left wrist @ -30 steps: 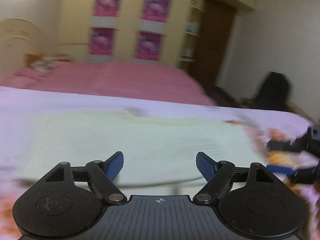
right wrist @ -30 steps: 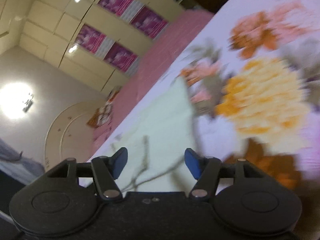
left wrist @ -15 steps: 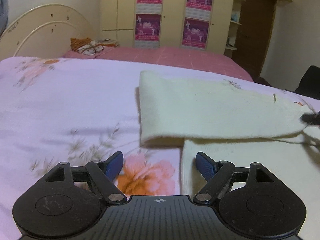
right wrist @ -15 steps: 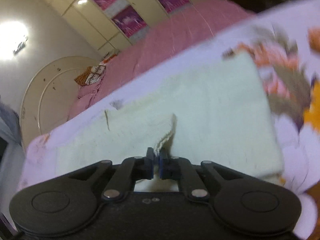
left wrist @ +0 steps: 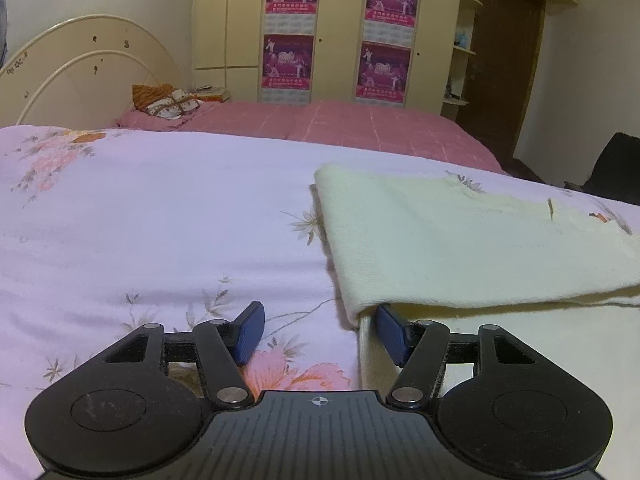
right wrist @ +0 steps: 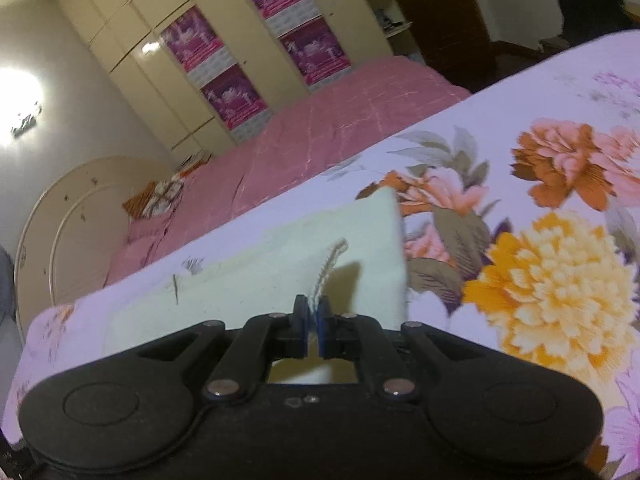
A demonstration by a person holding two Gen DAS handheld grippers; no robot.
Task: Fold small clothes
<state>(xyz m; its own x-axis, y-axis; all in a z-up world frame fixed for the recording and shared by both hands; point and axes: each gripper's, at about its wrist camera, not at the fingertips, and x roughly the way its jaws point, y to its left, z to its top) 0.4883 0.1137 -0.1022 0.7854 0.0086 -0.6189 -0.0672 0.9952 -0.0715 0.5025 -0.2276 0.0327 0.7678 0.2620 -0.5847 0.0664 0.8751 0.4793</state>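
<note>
Lying on the floral bedsheet, the cream garment fills the right half of the left wrist view, its upper layer folded over so a rounded fold edge runs ahead of the right finger. Left gripper sits low over the bed with its fingers partly apart; its jaws have just been closing in. Left finger is over bare sheet and a pink printed flower. Right finger is tucked at the corner of the cloth, just under the raised fold edge and against the side of the lower layer. Corner of the garment lies between the fingers but the pads do not press on it, so nothing is gripped. Beyond the fingers: pink bed cover, cream headboard off to the left, wardrobe with magenta posters straight ahead, dark door to the right.

Right wrist view, tilted: right gripper has its fingers pinched together on a thin ribbed edge of the cream garment, which stands up out of the pads as a narrow strip. Rest of the cloth spreads ahead and left of the fingers on the sheet. Right of the fingers the sheet shows big orange and yellow printed flowers. View is a bit blurred.
</note>
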